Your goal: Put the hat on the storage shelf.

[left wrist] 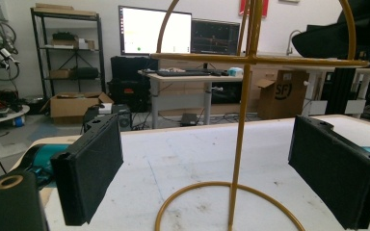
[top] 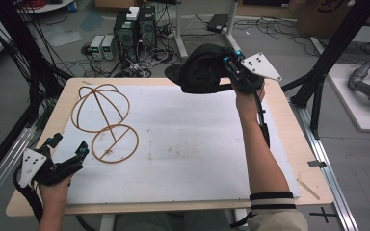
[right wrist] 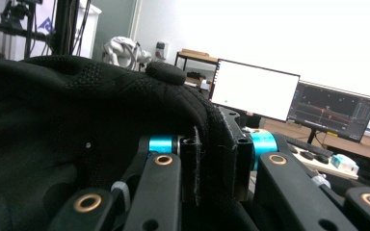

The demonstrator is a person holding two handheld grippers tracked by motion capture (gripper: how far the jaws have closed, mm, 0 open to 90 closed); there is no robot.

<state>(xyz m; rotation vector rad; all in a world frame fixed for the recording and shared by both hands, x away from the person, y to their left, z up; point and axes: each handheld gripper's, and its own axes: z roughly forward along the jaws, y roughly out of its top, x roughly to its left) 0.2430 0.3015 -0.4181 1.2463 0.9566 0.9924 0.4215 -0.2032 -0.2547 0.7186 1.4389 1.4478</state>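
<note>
Cap held high at the far edge, stand waiting at the left

The cap is pinched by its fabric between the closed jaws of the right gripper and is carried in the air above the far edge of the table; in the right gripper view its cloth is seen clamped tight. The wire stand is set well apart, toward the near left from the cap, its post upright over a ring base. The left gripper is nearer to it, jaws spread wide and empty just beside the base, the post seen between them untouched. Bare white mat lies between cap and stand; nothing is judged to bar a move across
</note>
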